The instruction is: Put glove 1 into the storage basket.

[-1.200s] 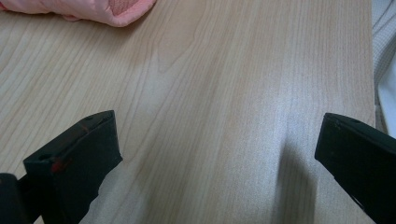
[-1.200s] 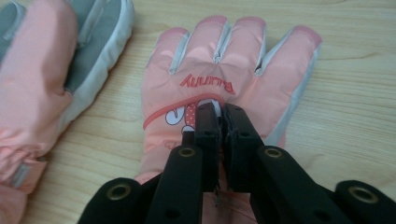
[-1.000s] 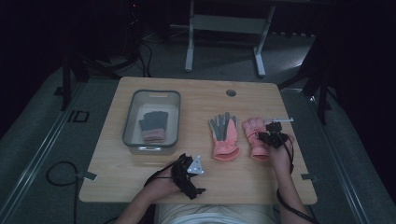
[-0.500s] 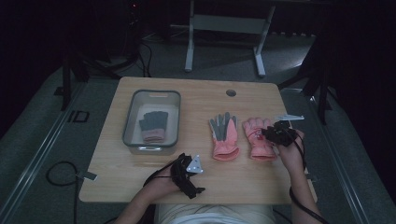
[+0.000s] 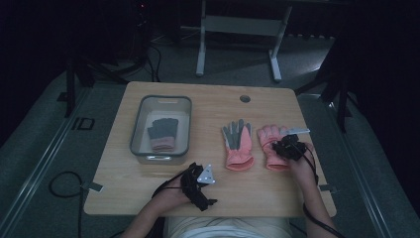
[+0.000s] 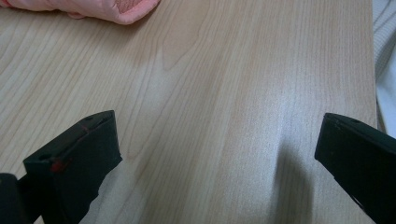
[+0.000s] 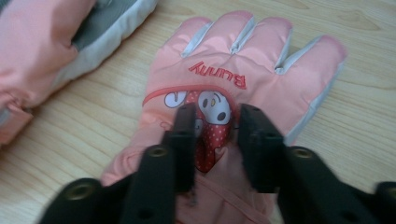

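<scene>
Two pink gloves lie on the table (image 5: pixel 148 193) at about three o'clock from the clear bin (image 5: pixel 161 101). The right gripper (image 7: pixel 212 123) is low over the outer pink glove (image 7: pixel 243 60); its jaws have just been closing and stand narrow on the back fabric, seemingly pinching a fold. I judge the pick-up is in hand; next comes a firm pinch and a lift toward the bin. The glove reads "Bunny". The left gripper (image 6: pixel 219 149) rests with jaws wide, holding nothing.
</scene>
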`<state>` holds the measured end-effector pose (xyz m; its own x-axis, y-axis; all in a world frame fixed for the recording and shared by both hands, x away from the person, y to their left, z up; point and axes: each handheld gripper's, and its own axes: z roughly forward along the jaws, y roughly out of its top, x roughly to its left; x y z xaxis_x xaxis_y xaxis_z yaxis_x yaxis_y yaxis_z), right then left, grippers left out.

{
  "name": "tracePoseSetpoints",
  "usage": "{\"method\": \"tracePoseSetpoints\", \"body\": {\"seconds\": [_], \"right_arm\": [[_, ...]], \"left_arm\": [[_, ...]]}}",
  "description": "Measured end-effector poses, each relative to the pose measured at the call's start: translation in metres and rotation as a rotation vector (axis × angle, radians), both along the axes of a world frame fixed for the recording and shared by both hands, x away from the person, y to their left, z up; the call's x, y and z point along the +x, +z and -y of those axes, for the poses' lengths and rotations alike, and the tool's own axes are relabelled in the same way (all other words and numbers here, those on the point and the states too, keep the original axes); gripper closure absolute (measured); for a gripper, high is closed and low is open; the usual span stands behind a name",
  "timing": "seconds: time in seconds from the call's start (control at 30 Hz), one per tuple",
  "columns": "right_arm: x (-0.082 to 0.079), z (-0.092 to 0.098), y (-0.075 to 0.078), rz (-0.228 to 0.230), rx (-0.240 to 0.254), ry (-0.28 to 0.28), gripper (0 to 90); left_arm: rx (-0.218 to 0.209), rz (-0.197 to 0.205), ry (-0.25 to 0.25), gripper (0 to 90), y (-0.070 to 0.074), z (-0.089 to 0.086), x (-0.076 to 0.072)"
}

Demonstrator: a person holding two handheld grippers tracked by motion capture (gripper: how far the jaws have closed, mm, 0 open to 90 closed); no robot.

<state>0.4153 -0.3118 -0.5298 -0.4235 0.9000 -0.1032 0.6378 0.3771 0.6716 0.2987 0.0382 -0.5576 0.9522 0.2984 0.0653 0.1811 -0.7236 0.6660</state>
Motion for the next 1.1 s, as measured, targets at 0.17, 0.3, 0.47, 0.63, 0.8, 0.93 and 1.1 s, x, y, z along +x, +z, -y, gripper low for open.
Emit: {"method": "tracePoseSetpoints", "body": {"seconds": [0.17,0.3,0.47,0.63,0.8,0.93,1.1], "right_arm": [[0.000,0.004,-0.004,-0.003,0.055,-0.035,82.4],[-0.001,0.000,-0.001,0.006,0.076,-0.083,86.2],[-0.006,0.000,0.012,0.044,0.105,-0.110,87.0],[-0.013,-0.006,0.038,0.091,0.097,-0.133,87.1],[-0.018,-0.017,0.061,0.139,0.072,-0.148,87.3],[-0.022,-0.024,0.076,0.157,0.093,-0.149,87.3],[-0.027,-0.050,0.101,0.185,0.115,-0.117,87.3]], "left_arm": [[-0.003,0.000,0.004,0.0,-0.001,0.000,0.000],[0.003,0.003,-0.002,0.0,-0.001,0.001,0.000],[-0.014,-0.006,0.001,0.0,0.000,-0.001,0.001],[-0.009,-0.001,0.002,0.0,0.000,0.001,0.000],[-0.004,0.002,-0.001,0.0,0.000,0.001,-0.001],[-0.007,0.002,0.001,0.0,0.000,0.001,-0.001],[0.000,0.011,-0.002,0.0,0.000,0.001,-0.001]]}}
